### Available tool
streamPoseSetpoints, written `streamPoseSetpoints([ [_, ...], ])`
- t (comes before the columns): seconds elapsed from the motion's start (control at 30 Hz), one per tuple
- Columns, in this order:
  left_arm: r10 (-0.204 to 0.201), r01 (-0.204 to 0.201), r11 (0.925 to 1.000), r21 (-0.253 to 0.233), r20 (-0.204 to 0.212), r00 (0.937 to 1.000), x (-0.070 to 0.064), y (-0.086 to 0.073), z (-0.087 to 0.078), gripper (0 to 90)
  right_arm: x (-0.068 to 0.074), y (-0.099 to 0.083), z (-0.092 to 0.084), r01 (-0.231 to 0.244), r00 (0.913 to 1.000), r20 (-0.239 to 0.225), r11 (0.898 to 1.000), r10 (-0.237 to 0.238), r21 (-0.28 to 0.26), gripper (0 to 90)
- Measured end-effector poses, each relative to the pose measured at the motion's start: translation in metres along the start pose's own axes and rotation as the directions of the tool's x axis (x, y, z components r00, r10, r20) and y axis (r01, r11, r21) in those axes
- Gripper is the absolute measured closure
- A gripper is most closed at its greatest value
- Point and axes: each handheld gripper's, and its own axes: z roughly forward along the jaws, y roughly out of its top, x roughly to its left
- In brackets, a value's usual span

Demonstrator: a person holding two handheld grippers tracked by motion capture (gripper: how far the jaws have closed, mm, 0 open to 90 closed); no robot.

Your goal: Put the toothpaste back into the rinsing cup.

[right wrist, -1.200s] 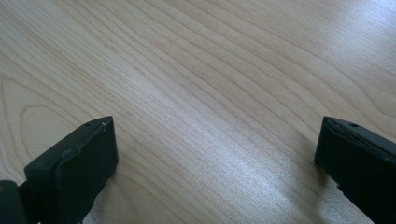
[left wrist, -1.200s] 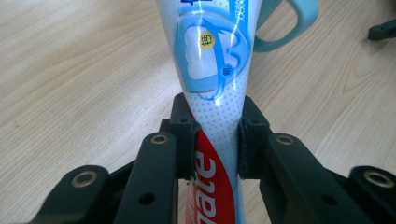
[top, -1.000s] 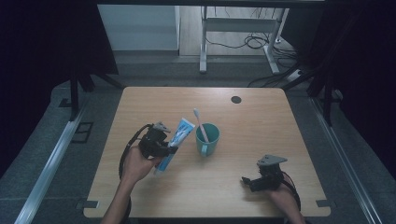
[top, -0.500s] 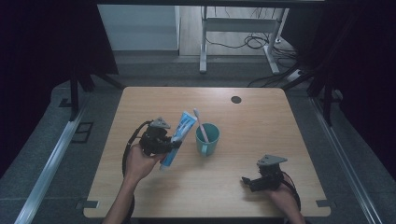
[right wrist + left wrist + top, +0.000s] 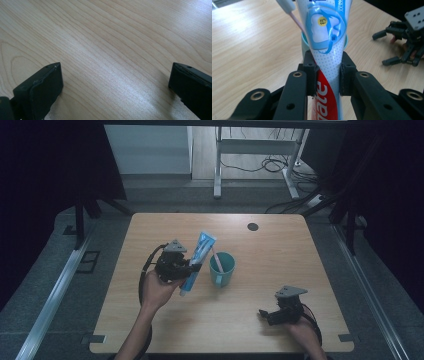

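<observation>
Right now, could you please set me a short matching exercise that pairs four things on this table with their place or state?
Things:
1. toothpaste tube
2. toothbrush
3. cup
4. right gripper

States:
a. teal, standing on the table
b. jaws wide apart, nothing between them
c. clamped in the left gripper, tilted toward the cup
d. standing inside the cup

Pairs: 1-c, 2-d, 3-a, 4-b

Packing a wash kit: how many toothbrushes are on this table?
1. The toothbrush stands in the teal cup near the table's middle, beside the toothpaste tube clamped in the left gripper. Another could be hidden inside the cup.
</observation>
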Motion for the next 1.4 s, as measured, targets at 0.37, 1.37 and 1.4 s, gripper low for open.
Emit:
streamPoseSetpoints([
  [0.37,-0.005,0.006,0.9984,-0.056,0.013,0.9999,-0.001,0.012,0.012,72.9,0.000,0.000,0.000,0.000,1.0000,0.000,1.000,0.000,0.000,0.0],
  [1.37,-0.001,-0.003,0.9859,-0.167,-0.025,0.9997,-0.012,0.048,0.034,73.0,0.000,0.000,0.000,-0.001,1.0000,0.000,1.000,0.001,0.001,0.0],
  [1.4,-0.004,0.000,0.9851,-0.172,-0.024,0.9997,-0.012,0.049,0.035,73.0,0.000,0.000,0.000,0.000,1.0000,0.001,1.000,0.000,0.001,0.0],
])
